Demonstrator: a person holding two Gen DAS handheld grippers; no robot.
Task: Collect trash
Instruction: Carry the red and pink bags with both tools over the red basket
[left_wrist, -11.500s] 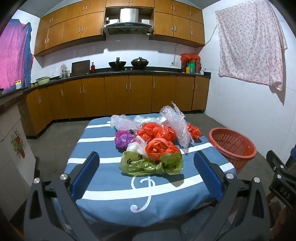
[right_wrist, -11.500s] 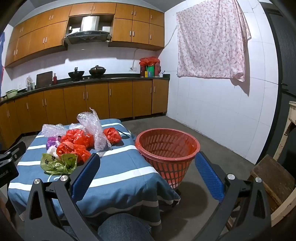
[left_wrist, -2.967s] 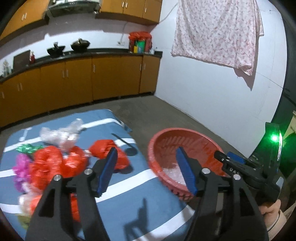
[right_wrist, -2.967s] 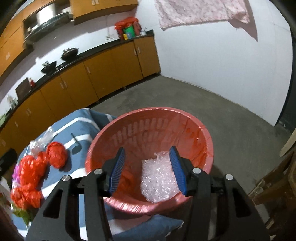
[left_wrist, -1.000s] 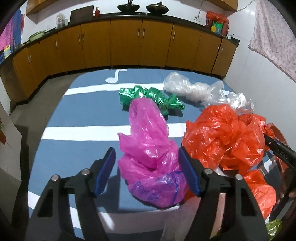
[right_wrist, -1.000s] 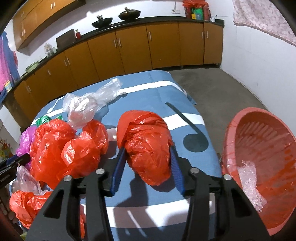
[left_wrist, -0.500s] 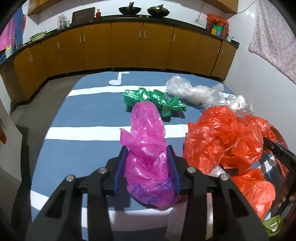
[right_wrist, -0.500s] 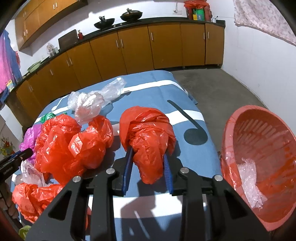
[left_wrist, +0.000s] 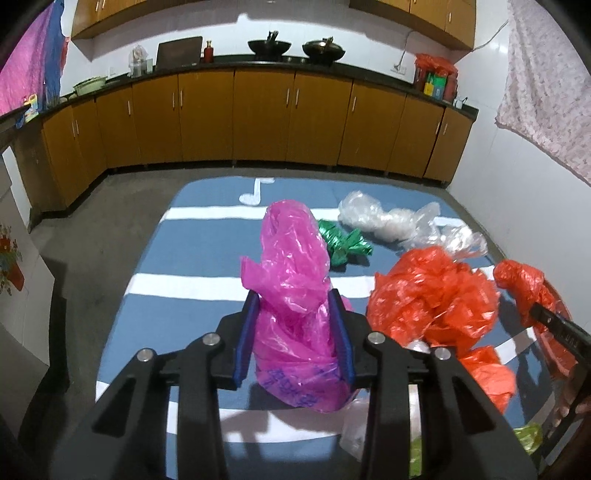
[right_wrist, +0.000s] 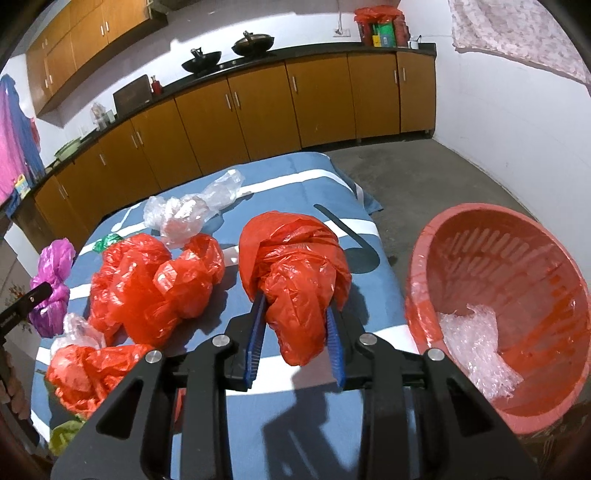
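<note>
Over the striped blue table: each pair of tongs pinches a crumpled plastic bag.

The left gripper (left_wrist: 294, 334), jaws closing, squeezes the pink bag (left_wrist: 295, 295) between its blue pads; the right gripper (right_wrist: 295, 345) clamps a red bag (right_wrist: 295, 284), both lifted clear of the tablecloth (left_wrist: 192, 258). More red bags (right_wrist: 155, 280), a green wrapper (left_wrist: 343, 243) and clear plastic (left_wrist: 388, 219) lie on the table. The red basket (right_wrist: 424, 258), beside the table's right edge, holds bubble wrap (right_wrist: 476, 347).

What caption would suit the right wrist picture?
Right tongs clamp a red plastic bag above the striped table, beside a red basket holding bubble wrap.
</note>
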